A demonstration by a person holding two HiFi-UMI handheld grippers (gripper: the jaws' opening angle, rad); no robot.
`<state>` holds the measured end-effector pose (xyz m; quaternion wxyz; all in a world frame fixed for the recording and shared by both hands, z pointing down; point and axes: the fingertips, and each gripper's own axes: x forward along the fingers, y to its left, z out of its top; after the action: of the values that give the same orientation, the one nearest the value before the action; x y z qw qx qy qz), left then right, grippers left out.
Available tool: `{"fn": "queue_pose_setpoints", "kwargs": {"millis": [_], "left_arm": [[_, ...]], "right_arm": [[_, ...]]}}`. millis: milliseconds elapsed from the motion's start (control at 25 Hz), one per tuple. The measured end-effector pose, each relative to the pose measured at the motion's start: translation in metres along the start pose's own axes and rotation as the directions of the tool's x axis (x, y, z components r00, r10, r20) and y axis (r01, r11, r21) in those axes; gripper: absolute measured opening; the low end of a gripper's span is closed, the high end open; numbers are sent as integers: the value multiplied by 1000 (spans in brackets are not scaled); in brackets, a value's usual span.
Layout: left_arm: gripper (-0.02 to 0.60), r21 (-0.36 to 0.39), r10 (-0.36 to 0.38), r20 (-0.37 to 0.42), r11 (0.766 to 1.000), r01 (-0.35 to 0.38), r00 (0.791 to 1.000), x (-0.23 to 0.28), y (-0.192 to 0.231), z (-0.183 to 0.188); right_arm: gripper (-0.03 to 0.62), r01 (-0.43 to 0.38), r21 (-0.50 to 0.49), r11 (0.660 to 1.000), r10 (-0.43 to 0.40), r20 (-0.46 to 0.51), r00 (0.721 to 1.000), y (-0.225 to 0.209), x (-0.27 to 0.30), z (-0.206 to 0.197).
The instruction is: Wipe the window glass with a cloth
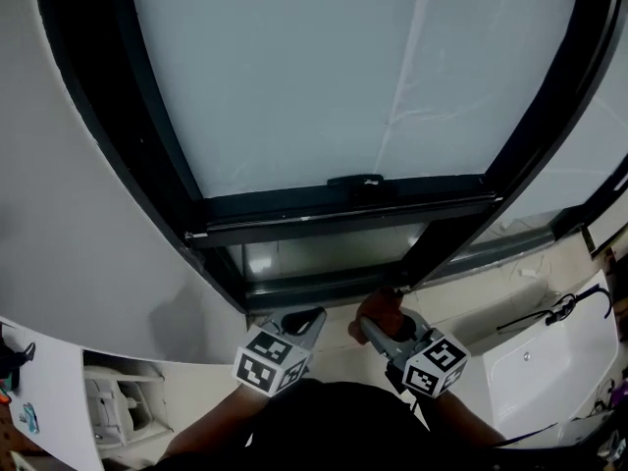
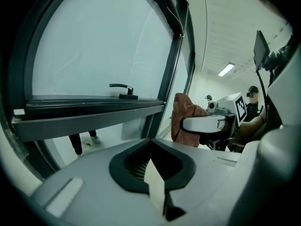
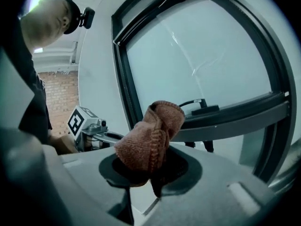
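While the right gripper is clamped on one bunched brown cloth, the left gripper has its jaws together on nothing. Both grippers hang below the window frame's bottom edge, which carries one black handle. The cloth seems clear of the frosted glass.

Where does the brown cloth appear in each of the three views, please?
Head view: the brown cloth sits at bottom centre, just below the window frame.
Left gripper view: right of centre, beside the frame's dark upright.
Right gripper view: dead centre, clamped in the right gripper.
Shared landmark: the black window handle on the sash's lower rail, visible in all three.
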<state>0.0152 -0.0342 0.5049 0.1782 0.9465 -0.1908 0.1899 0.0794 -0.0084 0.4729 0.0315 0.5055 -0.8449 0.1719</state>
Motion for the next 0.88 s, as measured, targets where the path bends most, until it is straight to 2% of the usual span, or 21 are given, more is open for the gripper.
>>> {"fn": "queue_pose_setpoints", "kwargs": {"millis": [240, 400, 680, 880], "left_arm": [[17, -39, 106, 62, 994, -103, 992, 13, -61, 1], [17, -55, 165, 61, 985, -162, 984, 23, -116, -11], [17, -82, 188, 32, 979, -185, 982, 38, -214, -42], [17, -65, 195, -17, 979, -195, 981, 38, -251, -61]], "right_arm": [[106, -42, -113, 993, 47, 39, 998, -15, -75, 16], [106, -42, -171, 984, 55, 68, 996, -25, -137, 14], [106, -76, -189, 979, 85, 42, 995, -33, -219, -16], [106, -114, -196, 974, 124, 36, 992, -21, -244, -34]]}}
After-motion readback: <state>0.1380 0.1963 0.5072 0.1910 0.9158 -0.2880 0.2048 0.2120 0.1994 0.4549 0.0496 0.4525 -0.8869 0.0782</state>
